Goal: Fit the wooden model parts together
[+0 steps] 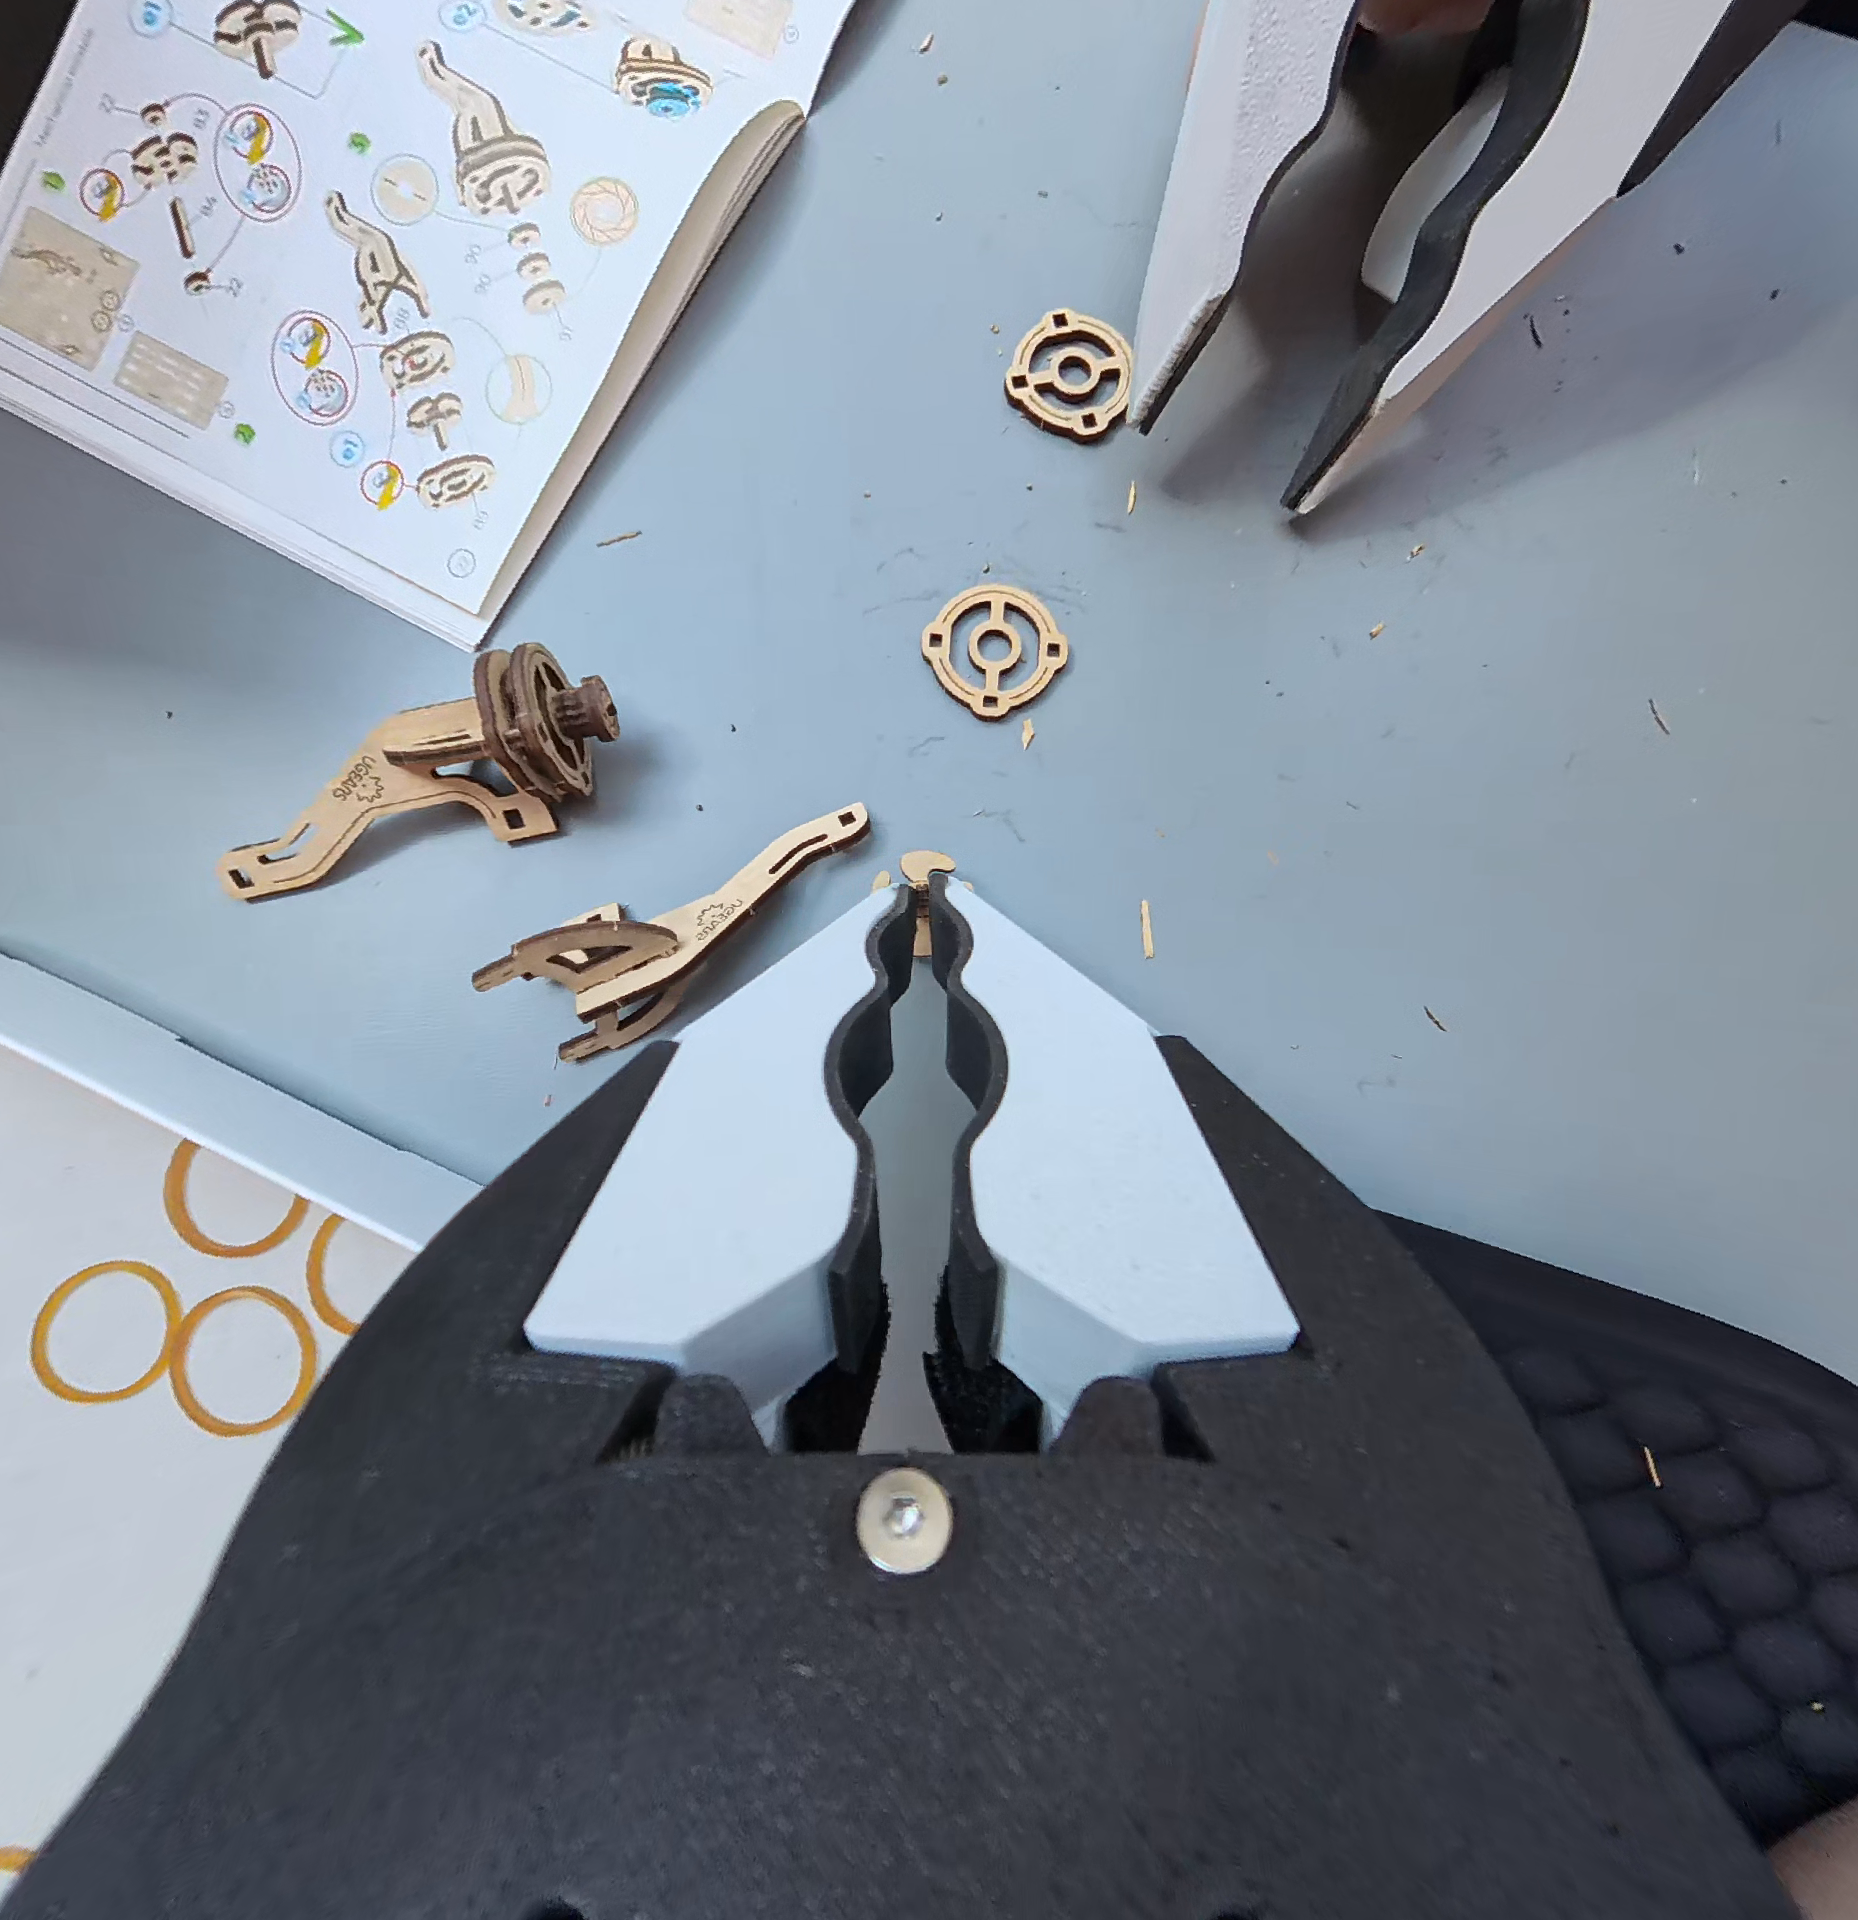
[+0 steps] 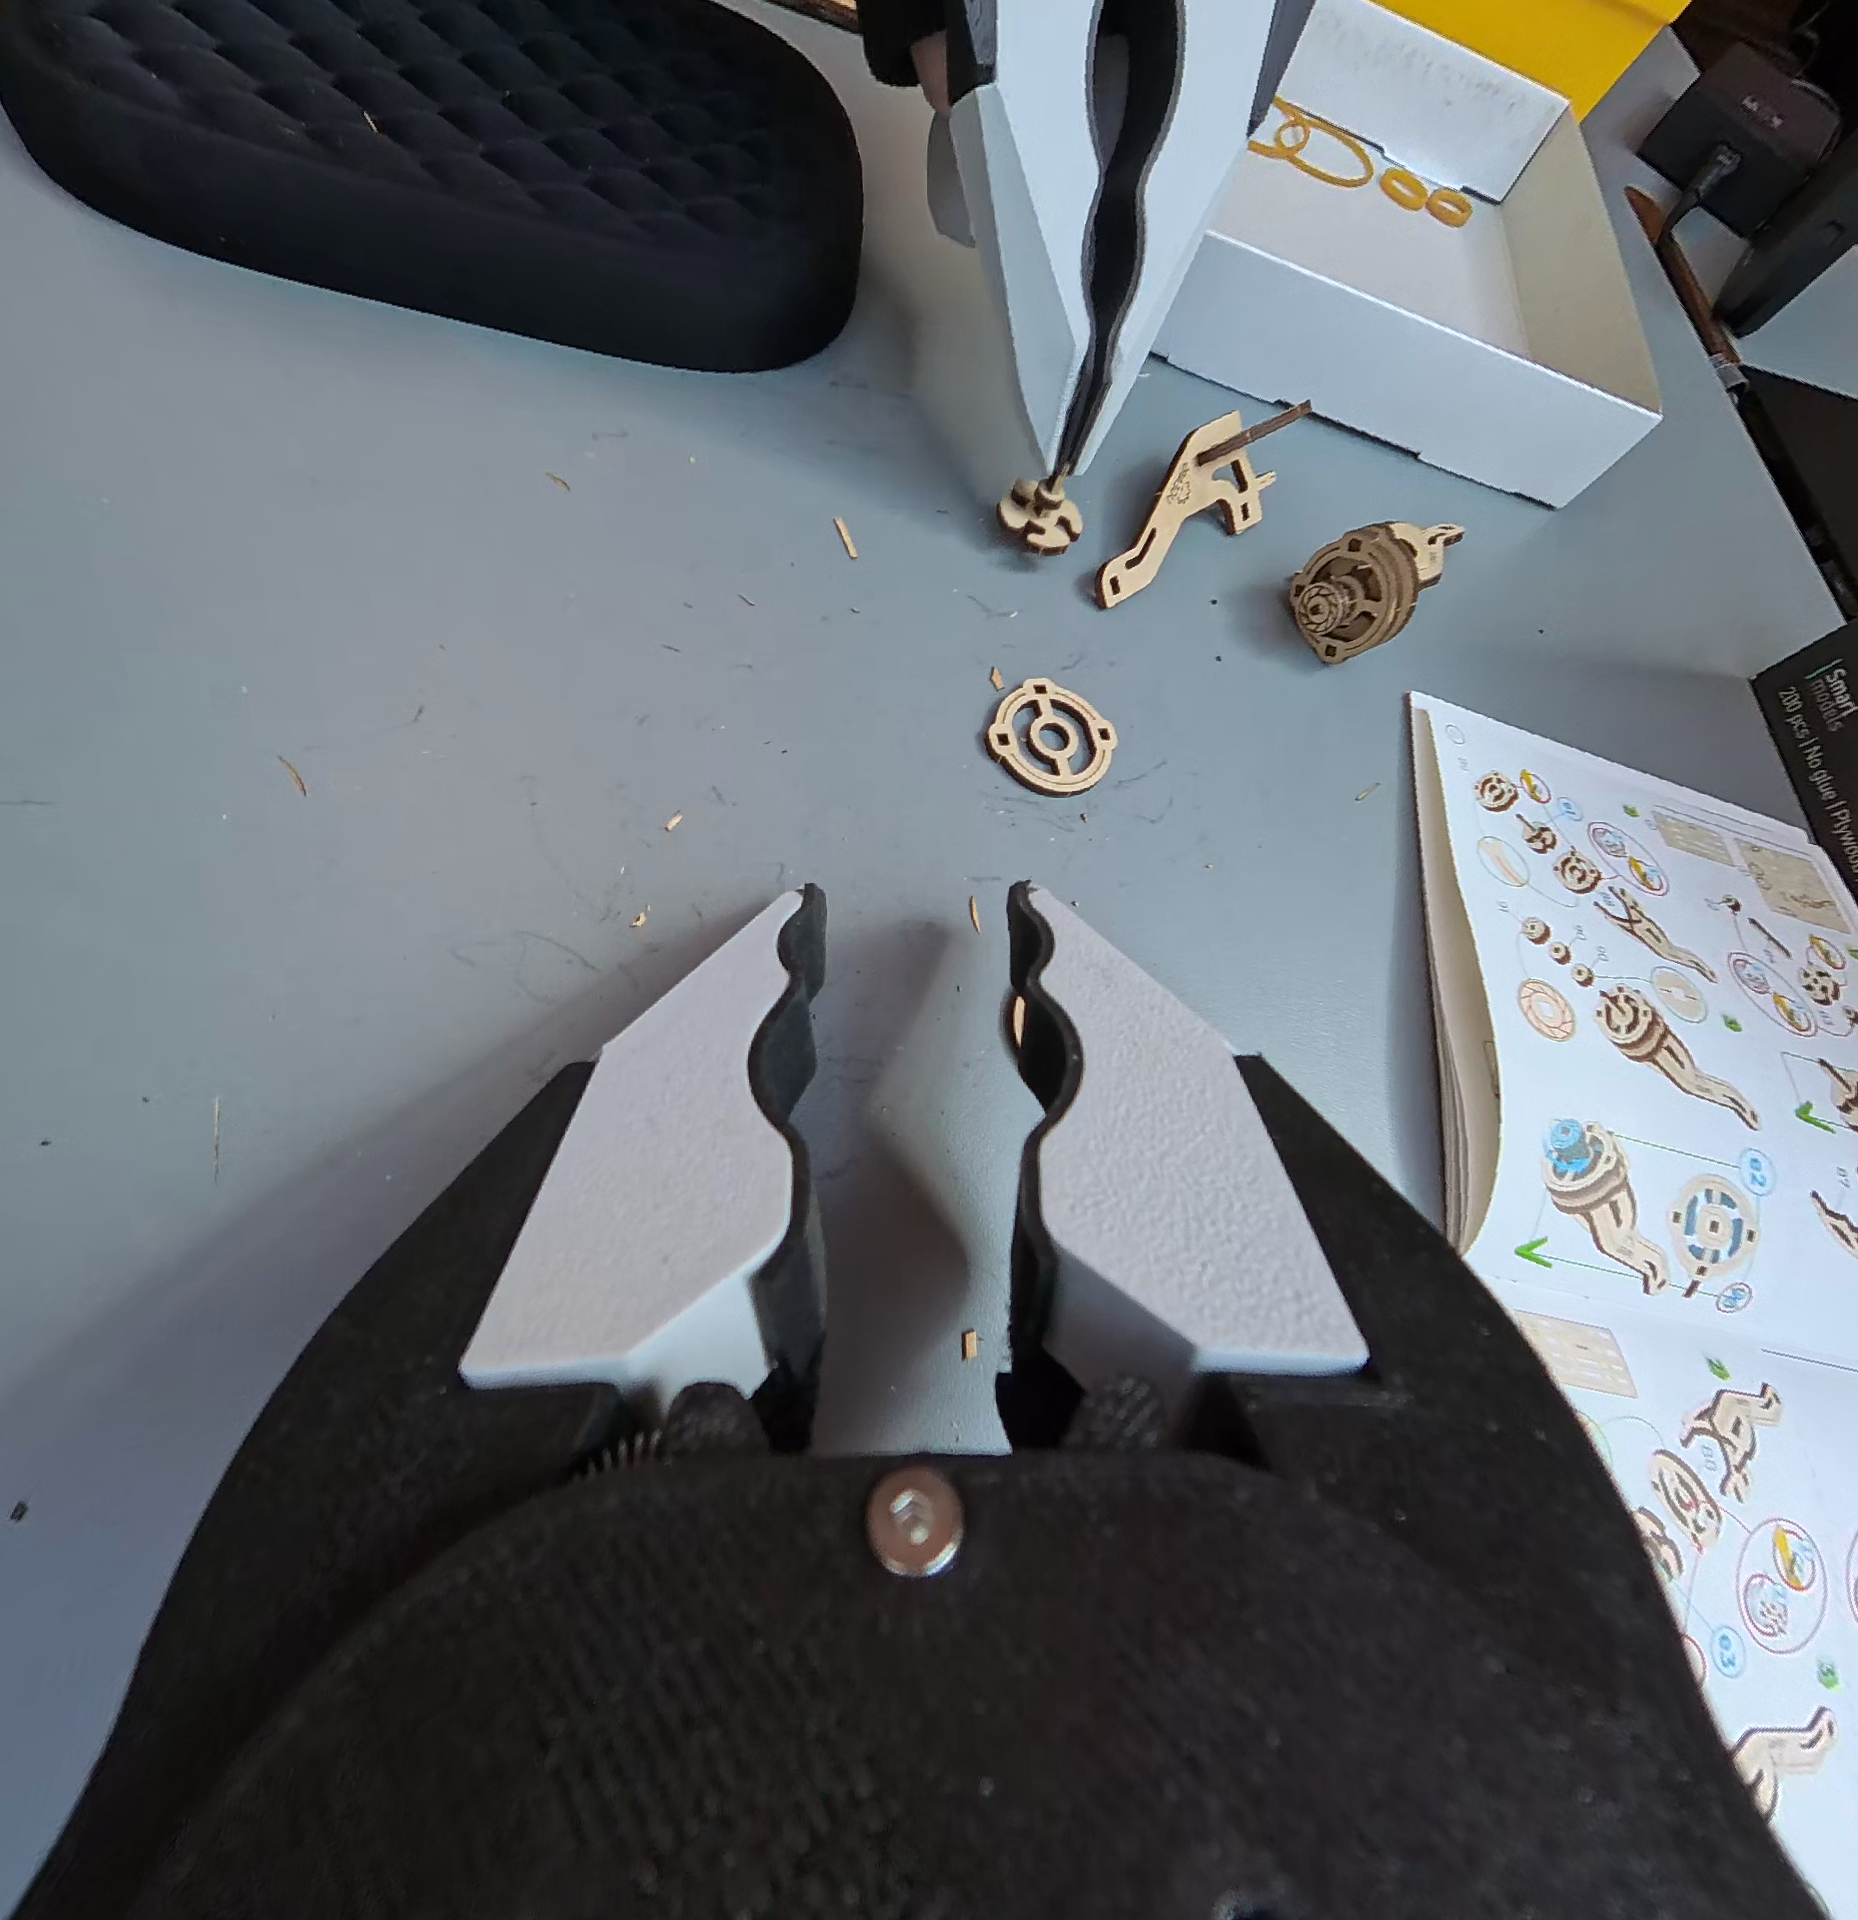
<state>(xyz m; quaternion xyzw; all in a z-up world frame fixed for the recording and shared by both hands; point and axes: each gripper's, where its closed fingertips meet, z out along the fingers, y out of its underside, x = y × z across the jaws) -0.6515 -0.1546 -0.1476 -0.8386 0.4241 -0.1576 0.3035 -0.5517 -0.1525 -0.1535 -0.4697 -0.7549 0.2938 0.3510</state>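
My left gripper [image 1: 925, 883] is shut on a thin peg that stands on a small slotted wooden disc [image 1: 927, 864] resting on the grey table [image 1: 1424, 831]. The right wrist view shows this gripper [image 2: 1062, 462] upright over the disc [image 2: 1039, 516]. My right gripper [image 2: 914, 904] is open and empty; in the left wrist view it [image 1: 1221, 457] hovers just right of a wooden ring [image 1: 1068, 374]. That ring peeks out beside my right finger [image 2: 1016, 1023]. A second ring [image 1: 994, 651] [image 2: 1050, 738] lies between the grippers. A bare arm piece [image 1: 676, 935] [image 2: 1174, 520] lies left of my left gripper.
An arm with a round hub assembly [image 1: 468, 769] [image 2: 1361, 592] lies farther left. An open instruction booklet [image 1: 385, 260] [image 2: 1683, 1143], a white box with rubber bands [image 1: 125, 1299] [image 2: 1424, 312], a black cushion [image 2: 437, 177] and a dark box [image 2: 1829, 769] ring the work area. Wood splinters litter the table. About 11 centimetres separates my left fingertips from my right. From the left gripper's tips to the bare arm piece [image 1: 676, 935] is close to 5 centimetres. Look for it in the right wrist view [image 2: 1202, 463] too.
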